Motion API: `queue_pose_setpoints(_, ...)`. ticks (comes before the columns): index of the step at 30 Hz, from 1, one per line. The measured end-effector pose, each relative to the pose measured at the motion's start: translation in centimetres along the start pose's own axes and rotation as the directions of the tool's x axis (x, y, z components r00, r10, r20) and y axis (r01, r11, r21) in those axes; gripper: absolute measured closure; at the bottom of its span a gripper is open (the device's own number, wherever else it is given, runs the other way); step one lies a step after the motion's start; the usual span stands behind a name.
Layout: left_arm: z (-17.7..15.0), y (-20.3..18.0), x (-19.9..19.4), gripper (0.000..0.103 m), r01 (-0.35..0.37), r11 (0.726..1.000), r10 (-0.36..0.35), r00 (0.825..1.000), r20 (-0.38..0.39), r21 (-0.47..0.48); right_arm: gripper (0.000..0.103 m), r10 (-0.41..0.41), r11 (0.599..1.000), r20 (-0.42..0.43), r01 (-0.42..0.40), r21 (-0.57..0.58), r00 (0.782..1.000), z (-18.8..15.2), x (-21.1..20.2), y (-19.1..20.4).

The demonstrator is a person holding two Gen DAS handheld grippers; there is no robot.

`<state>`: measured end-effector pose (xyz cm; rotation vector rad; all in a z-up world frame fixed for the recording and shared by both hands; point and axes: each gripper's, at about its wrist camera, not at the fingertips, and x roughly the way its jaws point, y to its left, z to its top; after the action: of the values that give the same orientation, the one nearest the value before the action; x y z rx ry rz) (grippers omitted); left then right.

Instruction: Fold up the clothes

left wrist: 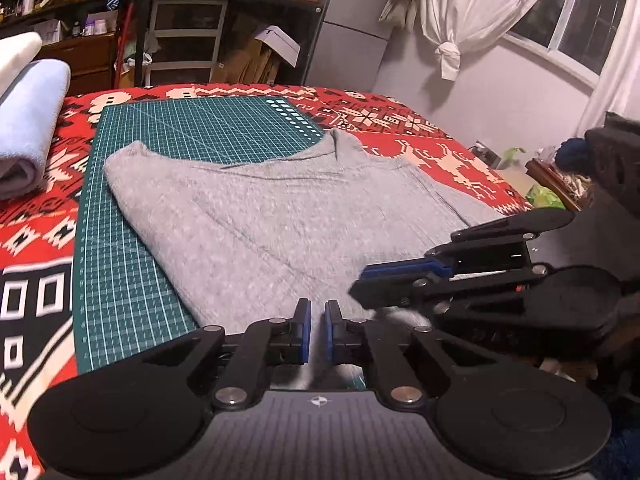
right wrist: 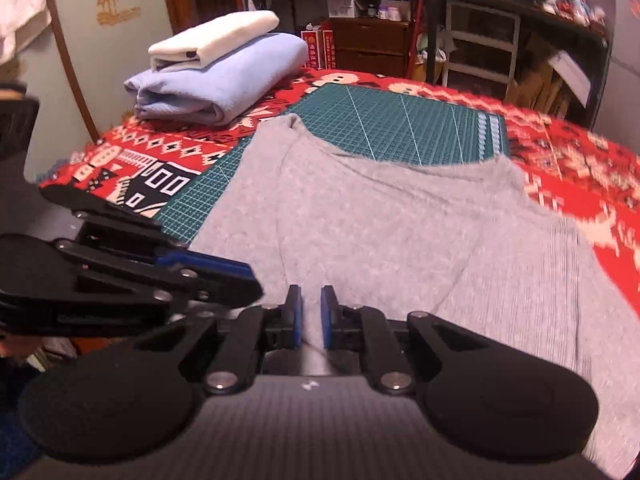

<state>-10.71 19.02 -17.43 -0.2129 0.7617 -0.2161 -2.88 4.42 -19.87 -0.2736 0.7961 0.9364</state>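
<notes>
Far left on the patterned bedspread (right wrist: 168,152), folded towels (right wrist: 216,80) sit well clear of a grey garment (left wrist: 280,216) spread across the green cutting mat (left wrist: 132,280). Left gripper (left wrist: 318,332) and right gripper (right wrist: 311,318) each pinch its near hem — likely mid-fold, carrying that edge toward the far, open mat.

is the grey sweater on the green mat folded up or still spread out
Partly folded. The grey knit sweater lies mostly flat over the green cutting mat, with one fabric layer overlapping diagonally; no sleeves stick out. It is not yet a compact bundle.
</notes>
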Motion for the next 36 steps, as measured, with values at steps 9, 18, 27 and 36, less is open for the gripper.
queue_pose_setpoints(9,0.4,1.8,-2.8,0.096,-0.013,0.995,0.022,0.996,0.091,-0.094,0.092,-0.024,0.999,0.045,0.022,0.034,0.999,0.4,-2.0,-1.5)
queue_pose_setpoints(18,-0.9,3.6,-2.0,0.096,-0.022,0.989,0.028,0.999,0.041,-0.148,0.092,-0.056,0.997,0.001,0.056,0.049,0.998,0.2,-1.2,-2.4)
queue_pose_setpoints(27,-1.8,3.3,-3.4,0.096,0.008,0.983,-0.001,0.999,0.035,-0.183,0.092,0.009,0.999,0.033,-0.008,-0.034,0.999,2.6,-1.0,0.5)
queue_pose_setpoints(36,-3.2,2.8,-4.1,0.096,0.002,0.981,0.003,1.000,0.027,-0.194,0.093,0.088,0.991,-0.085,-0.096,-0.096,0.992,1.6,2.2,3.8)
